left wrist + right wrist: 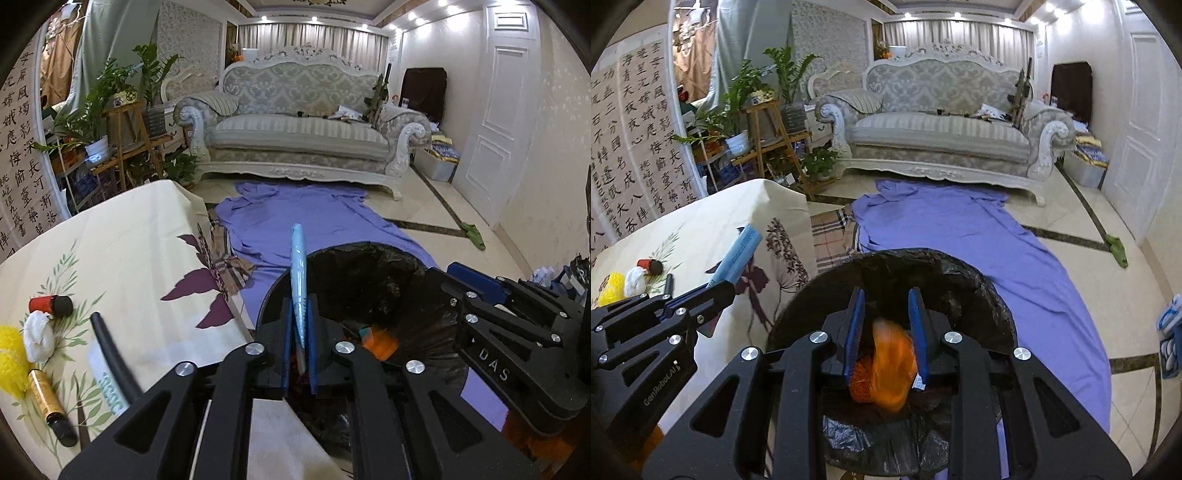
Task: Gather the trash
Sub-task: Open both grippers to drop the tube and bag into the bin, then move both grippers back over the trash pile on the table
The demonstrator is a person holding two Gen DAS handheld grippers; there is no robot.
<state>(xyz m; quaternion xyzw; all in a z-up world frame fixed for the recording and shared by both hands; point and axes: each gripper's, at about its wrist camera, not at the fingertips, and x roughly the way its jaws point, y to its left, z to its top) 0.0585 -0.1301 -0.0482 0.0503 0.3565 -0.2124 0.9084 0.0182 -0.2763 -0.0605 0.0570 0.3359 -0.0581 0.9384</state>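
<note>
My left gripper is shut on a flat light-blue packet, held edge-on over the near rim of the black-lined trash bin. The packet also shows in the right wrist view, with the left gripper over the table edge. My right gripper is open above the bin. A blurred orange net bag lies between and below its fingers, apart from the pads. In the left wrist view the right gripper is at the bin's right side.
The table with a floral cloth holds a red-and-black cap, white wad, yellow fluff, gold tube, black stick and paper slip. A purple sheet covers the floor before the sofa.
</note>
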